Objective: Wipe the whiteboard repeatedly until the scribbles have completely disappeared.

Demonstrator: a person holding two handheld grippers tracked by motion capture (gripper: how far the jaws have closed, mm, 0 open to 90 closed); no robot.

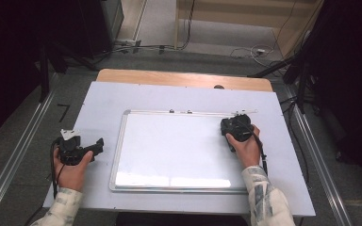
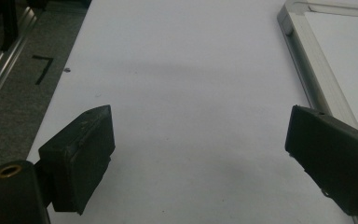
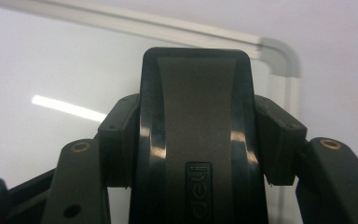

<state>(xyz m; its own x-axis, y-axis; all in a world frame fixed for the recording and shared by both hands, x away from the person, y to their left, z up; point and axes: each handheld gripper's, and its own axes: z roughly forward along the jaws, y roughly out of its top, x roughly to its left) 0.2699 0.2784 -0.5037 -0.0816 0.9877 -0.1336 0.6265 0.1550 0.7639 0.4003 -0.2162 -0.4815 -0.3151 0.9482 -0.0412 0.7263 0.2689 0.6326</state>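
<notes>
While the left gripper [image 1: 96,147] rests with jaws spread wide on the table beside it, the right gripper [image 3: 196,140] pinches a black plastic whiteboard eraser [image 3: 196,116] over the white aluminium-framed whiteboard's [image 1: 118,146] far right corner, bare surface stretching leftward.

even overhead light; glare streaks on the whiteboard [image 1: 179,146]; dark room edges; close views soft.

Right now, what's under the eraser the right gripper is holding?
The whiteboard, near its corner frame. The eraser, clamped in the right gripper, hides the patch directly beneath it, so any marks there cannot be seen.
</notes>
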